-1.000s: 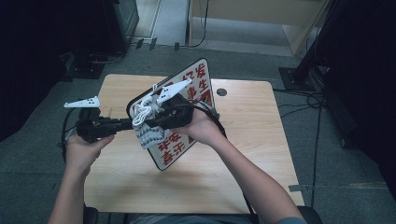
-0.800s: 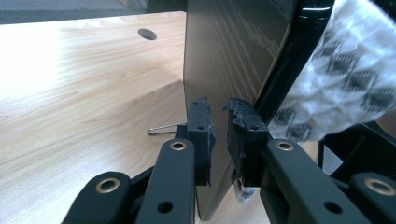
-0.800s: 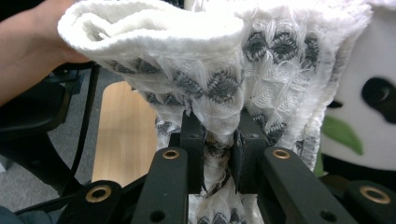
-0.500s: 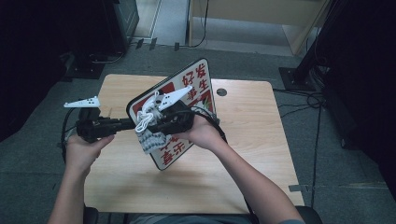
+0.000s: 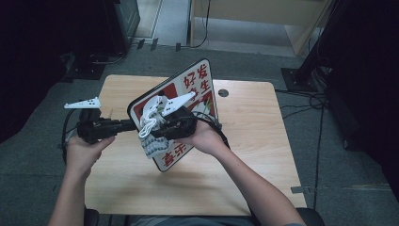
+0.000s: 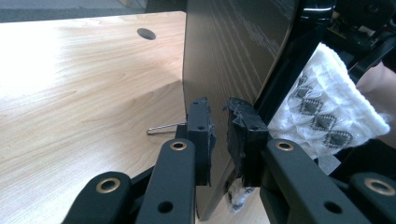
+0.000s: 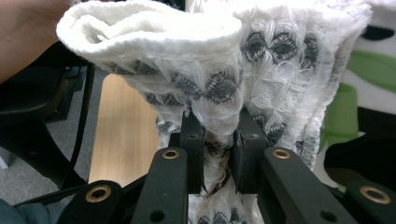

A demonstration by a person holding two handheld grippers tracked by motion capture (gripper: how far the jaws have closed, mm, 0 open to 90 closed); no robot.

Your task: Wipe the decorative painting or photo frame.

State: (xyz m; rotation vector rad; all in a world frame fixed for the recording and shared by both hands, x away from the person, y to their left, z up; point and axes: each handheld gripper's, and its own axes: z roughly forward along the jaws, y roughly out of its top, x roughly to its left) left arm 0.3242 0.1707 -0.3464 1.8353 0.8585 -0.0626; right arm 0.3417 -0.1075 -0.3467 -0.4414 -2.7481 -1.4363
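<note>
White knitted cloth with grey diamond pattern point(image 5: 151, 143) sits left of frame centre in the high view, pressed against the rounded sign board with red Chinese characters and dark rim point(image 5: 195, 89); board held tilted above the light wooden table point(image 5: 244, 165); versus a second earlier, cloth and right gripper point(image 5: 157, 136) sit slightly lower on the board face; left gripper point(image 6: 219, 135) unmoved. Writing: large red characters, upper ones read 好 and 生, the rest partly covered. Left gripper clenched on the board's edge; right gripper clenched on a bunched fold of cloth point(image 7: 219, 116); cloth fluffy, doubled over.
</note>
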